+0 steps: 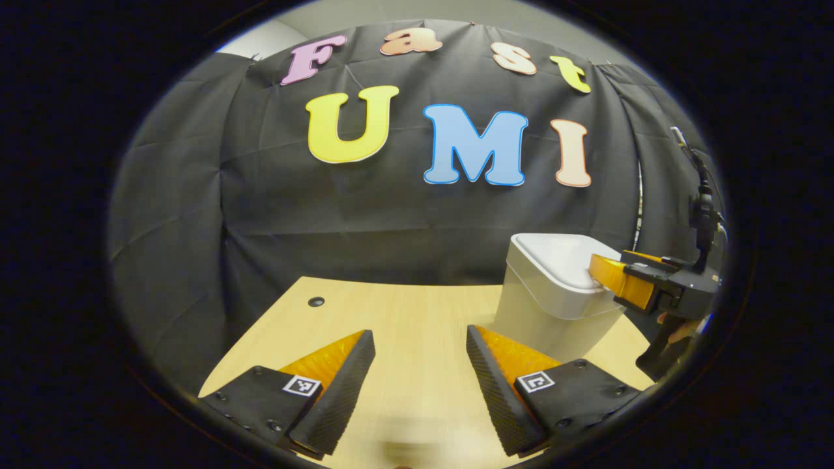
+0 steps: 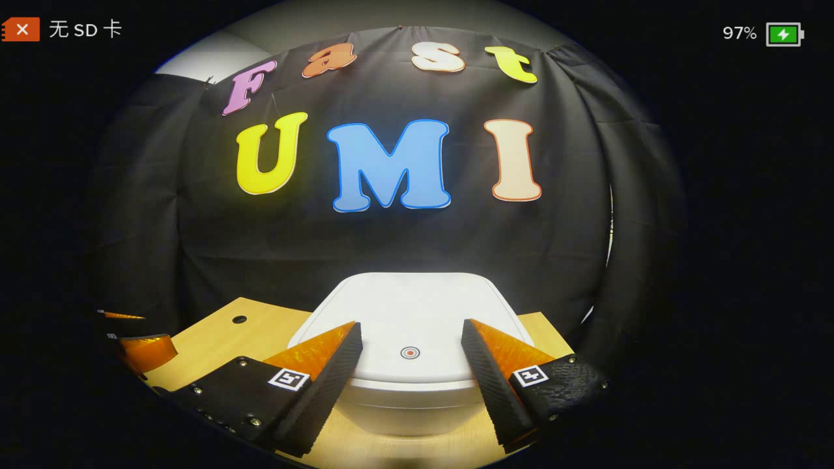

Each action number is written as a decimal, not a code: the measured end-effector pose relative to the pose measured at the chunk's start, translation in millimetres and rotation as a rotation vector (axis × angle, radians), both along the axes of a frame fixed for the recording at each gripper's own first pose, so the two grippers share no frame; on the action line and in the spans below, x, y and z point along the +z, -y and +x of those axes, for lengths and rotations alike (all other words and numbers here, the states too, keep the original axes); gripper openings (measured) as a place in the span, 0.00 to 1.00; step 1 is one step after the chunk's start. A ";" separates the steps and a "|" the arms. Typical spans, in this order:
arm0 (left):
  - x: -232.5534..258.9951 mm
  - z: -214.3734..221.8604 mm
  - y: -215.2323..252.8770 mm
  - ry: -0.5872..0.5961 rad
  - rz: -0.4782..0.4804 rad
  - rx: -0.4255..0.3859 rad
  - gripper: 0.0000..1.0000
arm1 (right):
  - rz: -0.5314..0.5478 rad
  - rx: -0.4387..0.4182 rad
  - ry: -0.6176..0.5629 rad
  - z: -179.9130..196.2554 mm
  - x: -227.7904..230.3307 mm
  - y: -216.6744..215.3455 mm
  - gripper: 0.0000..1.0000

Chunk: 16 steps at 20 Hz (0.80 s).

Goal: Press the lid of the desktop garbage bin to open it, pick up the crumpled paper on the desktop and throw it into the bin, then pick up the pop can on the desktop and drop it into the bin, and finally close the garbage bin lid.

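Note:
The white garbage bin (image 1: 554, 306) stands on the right part of the wooden desk (image 1: 404, 312), its lid (image 2: 417, 319) down. In the right gripper view my right gripper (image 2: 412, 342) hovers open just over the lid's front edge, its fingers on either side of the small round press mark (image 2: 409, 352). The same right gripper (image 1: 609, 273) appears in the left gripper view, reaching over the lid from the right. My left gripper (image 1: 420, 355) is open above the bare desk, left of the bin, with nothing between its fingers.
A small dark hole (image 1: 316, 301) sits in the desk near its far left corner. Black cloth walls the booth close behind the desk. A hand (image 1: 677, 329) holds the right gripper at the far right edge. The left gripper (image 2: 140, 345) shows at the lower left of the right gripper view.

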State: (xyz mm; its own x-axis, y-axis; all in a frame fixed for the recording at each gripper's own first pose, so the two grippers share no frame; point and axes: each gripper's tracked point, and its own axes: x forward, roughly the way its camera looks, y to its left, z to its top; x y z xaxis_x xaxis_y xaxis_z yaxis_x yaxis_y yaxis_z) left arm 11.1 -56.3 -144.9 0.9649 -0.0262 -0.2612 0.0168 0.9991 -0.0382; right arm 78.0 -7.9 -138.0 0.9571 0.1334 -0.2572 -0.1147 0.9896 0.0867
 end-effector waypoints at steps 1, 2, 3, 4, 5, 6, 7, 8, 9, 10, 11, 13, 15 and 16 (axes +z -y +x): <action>-0.7 0.9 0.4 -0.002 -0.001 0.000 0.96 | 0.004 0.005 0.004 0.8 2.0 0.5 0.98; -1.6 0.6 1.3 -0.003 -0.001 -0.001 0.96 | 0.008 0.009 -0.001 0.5 0.7 0.3 0.98; -1.6 1.3 0.4 -0.003 0.000 -0.002 0.96 | 0.009 0.010 -0.004 -0.2 1.0 0.4 0.98; -1.6 2.2 0.5 -0.004 0.002 -0.002 0.96 | 0.007 0.009 -0.009 -0.6 0.6 0.0 1.00; -1.6 2.8 0.3 -0.004 0.004 -0.002 0.96 | 0.004 0.006 -0.011 0.2 1.7 0.4 0.97; -0.5 4.0 0.8 -0.003 0.003 -0.003 0.96 | 0.002 0.003 -0.014 -0.5 2.2 0.7 0.97; 0.2 5.7 0.4 -0.001 0.003 -0.005 0.94 | 0.002 0.000 -0.017 0.0 1.8 0.5 0.97; 0.5 7.0 0.6 0.001 0.003 -0.006 0.96 | 0.005 -0.003 -0.021 -0.2 2.1 0.3 0.97; 2.2 8.1 1.3 0.003 0.003 -0.007 0.94 | 0.009 -0.006 -0.026 0.8 2.2 0.1 0.97; 4.1 9.7 0.6 0.007 0.005 -0.008 0.96 | 0.014 -0.009 -0.032 2.0 3.1 0.5 0.97; 6.6 11.2 0.5 0.013 0.006 -0.008 0.96 | 0.022 -0.013 -0.038 1.3 2.9 -0.3 0.97; 13.4 14.8 -1.7 0.027 0.006 -0.007 0.96 | 0.048 -0.018 -0.047 1.7 6.4 -0.2 0.97; 26.2 18.7 -4.0 0.053 0.007 -0.007 0.94 | 0.068 -0.026 -0.017 2.7 20.0 1.1 0.97; 34.5 19.8 -6.5 0.068 0.014 -0.004 0.94 | 0.064 -0.029 0.000 3.1 29.0 1.8 0.97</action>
